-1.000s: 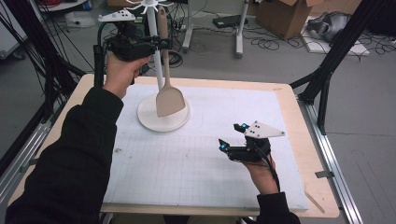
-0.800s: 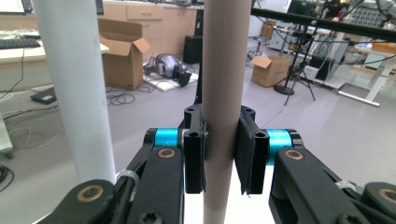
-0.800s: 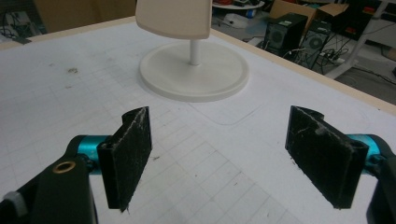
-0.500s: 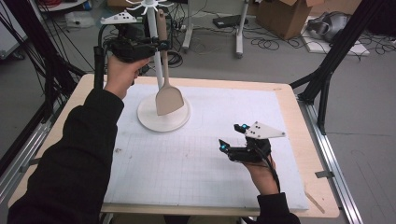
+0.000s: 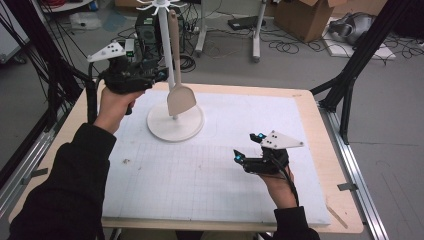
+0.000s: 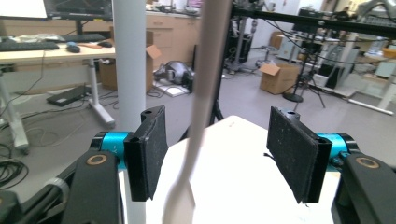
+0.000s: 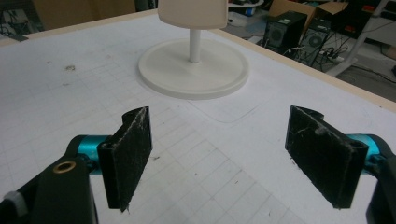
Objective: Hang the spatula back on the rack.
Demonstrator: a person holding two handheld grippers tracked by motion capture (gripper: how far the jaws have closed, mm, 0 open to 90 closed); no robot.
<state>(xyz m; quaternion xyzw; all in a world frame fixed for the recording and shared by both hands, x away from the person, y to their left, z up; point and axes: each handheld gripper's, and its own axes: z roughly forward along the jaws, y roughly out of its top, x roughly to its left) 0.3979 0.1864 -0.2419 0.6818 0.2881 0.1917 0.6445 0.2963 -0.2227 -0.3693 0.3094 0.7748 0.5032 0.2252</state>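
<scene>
A white stand [image 5: 174, 124] with a round base and a thin pole rises at the back left of the mat. From its top hangs a beige spatula [image 5: 180, 99], blade down, just above the base. My left gripper [image 5: 159, 75] is raised beside the pole and is open. In the left gripper view the spatula handle [image 6: 204, 93] runs between the left gripper's [image 6: 217, 140] pads without touching them, with the pole [image 6: 128, 60] behind the left pad. My right gripper [image 5: 248, 146] rests low over the mat, open and holding nothing. The right gripper [image 7: 226, 140] faces the stand base [image 7: 194, 70].
A white gridded mat [image 5: 215, 175] covers a wooden table [image 5: 327, 165]. Black frame legs [image 5: 350, 75] stand off the right edge. Cables, a computer tower [image 5: 147, 30] and cardboard boxes [image 5: 305, 17] lie on the floor behind the table.
My left gripper has dropped lower and drawn back to the left, away from the top of the stand. The spatula, the stand and my right gripper have stayed put.
</scene>
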